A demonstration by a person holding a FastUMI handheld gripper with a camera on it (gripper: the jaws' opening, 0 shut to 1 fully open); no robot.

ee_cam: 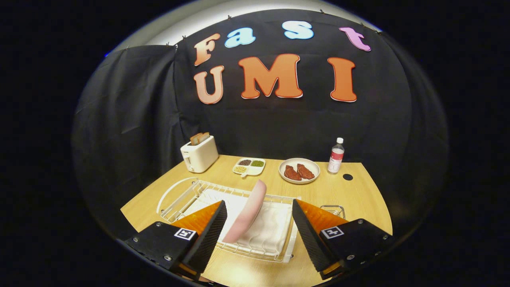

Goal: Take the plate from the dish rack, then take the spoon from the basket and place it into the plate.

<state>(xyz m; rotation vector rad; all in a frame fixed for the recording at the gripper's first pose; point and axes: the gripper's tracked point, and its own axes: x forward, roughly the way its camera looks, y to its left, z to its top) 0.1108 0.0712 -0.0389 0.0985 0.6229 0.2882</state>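
My claw [259, 227] gapes wide, holding nothing. Pink plate [248, 215] stands on edge, tilted, in the dish rack [175, 207], between my fingers. Plan: centre on its rim, close squarely, lift straight up.

We look from a single fisheye camera riding on the tool [259, 235], facing forward along its two fingers [207, 235], which frame the lower part of our view with a wide gap between them. We sit above the near edge of the tabletop [358, 195], tilted slightly down, so the whole surface runs away from us to the booth's wall [139, 119] behind. The dish rack [187, 197] lies nearest, just ahead of the fingers, with the plate [249, 211] standing in the gap. The toaster [199, 153] and bottle [336, 156] sit far off at the back.
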